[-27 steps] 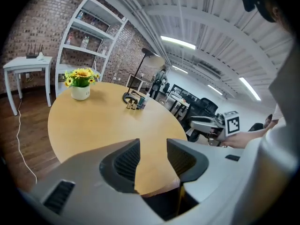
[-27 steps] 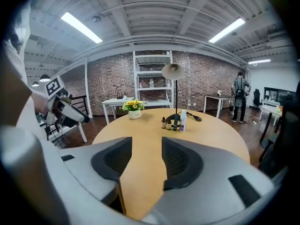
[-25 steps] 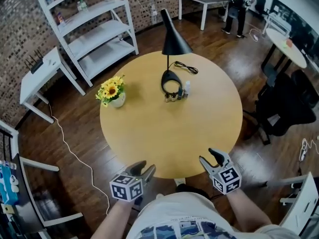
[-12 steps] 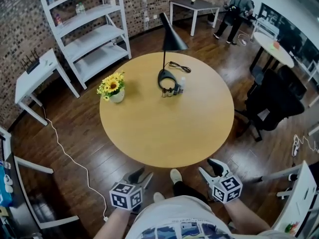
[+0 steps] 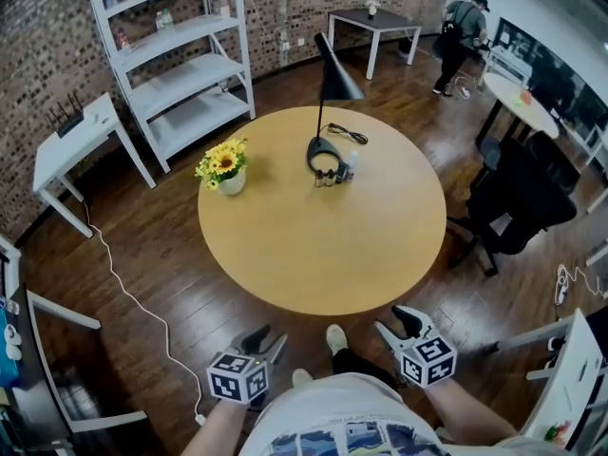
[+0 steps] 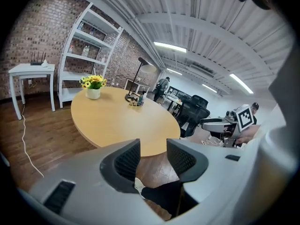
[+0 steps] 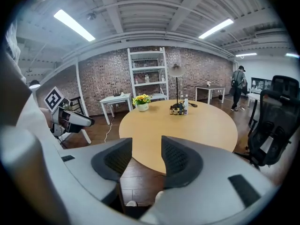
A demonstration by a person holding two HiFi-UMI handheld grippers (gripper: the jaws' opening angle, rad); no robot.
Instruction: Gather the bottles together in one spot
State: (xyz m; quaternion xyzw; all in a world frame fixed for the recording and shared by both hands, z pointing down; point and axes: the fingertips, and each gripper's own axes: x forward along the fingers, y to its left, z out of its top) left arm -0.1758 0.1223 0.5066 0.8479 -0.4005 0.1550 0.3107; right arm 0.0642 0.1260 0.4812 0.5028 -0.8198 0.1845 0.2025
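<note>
Several small bottles [image 5: 334,174] stand bunched together beside the black lamp's base on the far part of the round wooden table [image 5: 285,255]. They also show far off as a bottle cluster [image 6: 136,100] in the left gripper view and as the same bottles [image 7: 180,108] in the right gripper view. My left gripper [image 5: 266,340] hangs below the table's near edge, over the floor, open and empty. My right gripper [image 5: 396,325] is held likewise to the right, open with nothing between its jaws.
A black lamp [image 5: 330,112] and a pot of yellow flowers [image 5: 224,167] stand on the table. A white shelf unit [image 5: 176,55] and a white side table [image 5: 81,145] are at the back left, a black office chair [image 5: 518,207] to the right. A person [image 5: 456,31] stands far back.
Both grippers have drawn back from the table's near edge and now hang over the floor. The table looks farther off in the head view.
</note>
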